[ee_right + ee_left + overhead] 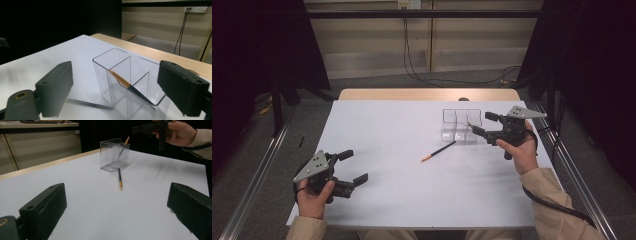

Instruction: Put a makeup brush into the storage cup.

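A clear plastic box [460, 127] with several compartments stands right of the table's middle. One orange-and-black pencil [130, 87] leans inside a compartment of the box [112, 65], its orange end up. A second pencil [439, 150] lies flat on the white tabletop just in front of the box, and I see it again in the left gripper view [120, 178]. My right gripper [482, 124] hovers at the box's right side, open, with nothing pressed between its pads. My left gripper [354, 166] rests near the front left corner, open and empty.
The white tabletop [387, 130] has a wooden strip [427, 94] along its far edge. Metal rails [572, 170] run along both sides of the table. Cables trail on the floor behind. Dark curtains stand left and right.
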The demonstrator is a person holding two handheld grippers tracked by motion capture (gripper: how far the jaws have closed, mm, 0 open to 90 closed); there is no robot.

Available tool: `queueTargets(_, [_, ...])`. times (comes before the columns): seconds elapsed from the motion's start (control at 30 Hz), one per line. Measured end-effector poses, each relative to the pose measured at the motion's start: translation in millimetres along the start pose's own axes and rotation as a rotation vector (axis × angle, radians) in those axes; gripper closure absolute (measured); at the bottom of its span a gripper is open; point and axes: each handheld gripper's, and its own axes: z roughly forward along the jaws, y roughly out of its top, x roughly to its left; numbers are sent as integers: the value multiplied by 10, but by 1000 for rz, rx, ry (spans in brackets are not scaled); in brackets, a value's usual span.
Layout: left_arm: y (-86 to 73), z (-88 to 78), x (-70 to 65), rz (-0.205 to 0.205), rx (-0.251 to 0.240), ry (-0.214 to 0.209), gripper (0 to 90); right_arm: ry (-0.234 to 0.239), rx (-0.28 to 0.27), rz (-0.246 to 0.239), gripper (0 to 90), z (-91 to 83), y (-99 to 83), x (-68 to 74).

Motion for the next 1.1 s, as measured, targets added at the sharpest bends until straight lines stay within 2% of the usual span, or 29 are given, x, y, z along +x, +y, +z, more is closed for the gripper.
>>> queueTargets(0.33, [-4, -8, -9, 0, -1, 1, 24, 7, 11, -17, 99, -117, -64, 34])
queueTargets(0.57, [-8, -36, -15, 0, -2, 8, 25, 26, -3, -13, 95, -206, -97, 95])
queueTargets(0.77, [1, -52, -25, 1, -6, 12, 24, 35, 15, -23, 88, -260, -136, 144])
queueTargets(1.1, [6, -48, -32, 2, -8, 11, 24, 47, 11, -13, 82, -361, -217, 199])
